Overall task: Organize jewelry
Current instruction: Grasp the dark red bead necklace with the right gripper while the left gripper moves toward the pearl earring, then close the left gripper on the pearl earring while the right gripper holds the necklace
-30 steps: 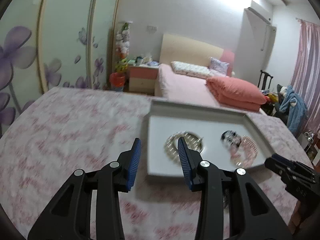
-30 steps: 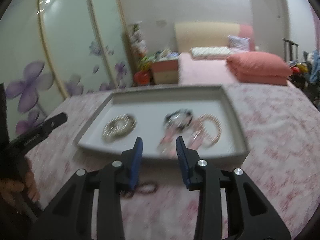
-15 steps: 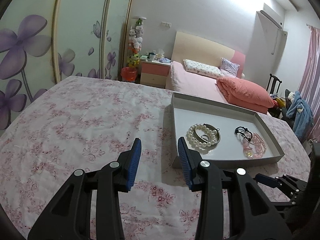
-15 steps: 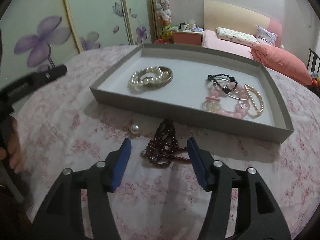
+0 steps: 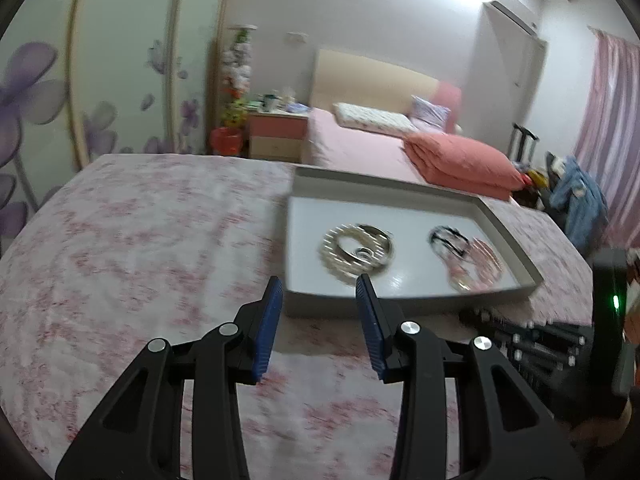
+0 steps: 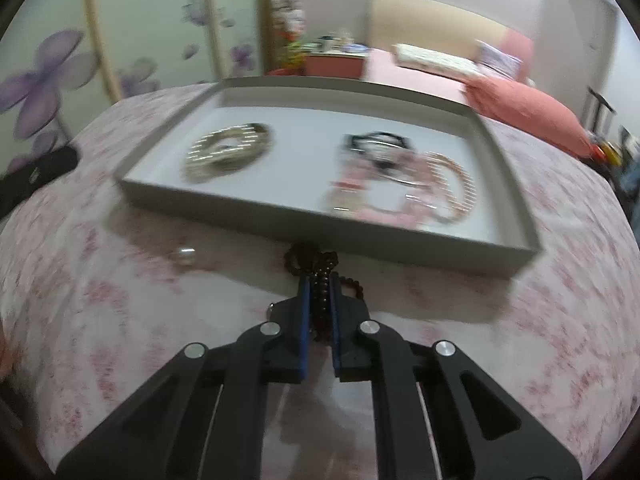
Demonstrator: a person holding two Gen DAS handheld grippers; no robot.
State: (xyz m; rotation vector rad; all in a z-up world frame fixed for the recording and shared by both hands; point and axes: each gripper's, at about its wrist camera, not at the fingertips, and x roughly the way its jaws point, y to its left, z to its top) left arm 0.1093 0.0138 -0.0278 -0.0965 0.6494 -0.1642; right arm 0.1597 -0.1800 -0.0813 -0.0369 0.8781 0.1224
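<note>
The dark red bead necklace (image 6: 316, 270) lies bunched on the floral-covered surface (image 6: 120, 320), just in front of the grey tray's (image 6: 400, 246) near wall, at the centre of the right wrist frame. My right fingers (image 6: 319, 280) are narrow and pinched on a strand of it. I judge it light, limp and prone to slide: the beads are round and hard, so the rest of the loop will dangle and swing when lifted, and a grip across several strands would hold better than one on a single strand.

My left fingers (image 5: 318, 296) are partly apart and opening, holding nothing, low in their frame before the tray's near left corner.

A loose pearl (image 6: 185, 257) sits left of the necklace. Blur smears the tray's contents: a pearl coil (image 6: 228, 152) on the left and a pink and black tangle (image 6: 384, 176) on the right, whose pieces I cannot separate. My fingers hide part of the necklace.
</note>
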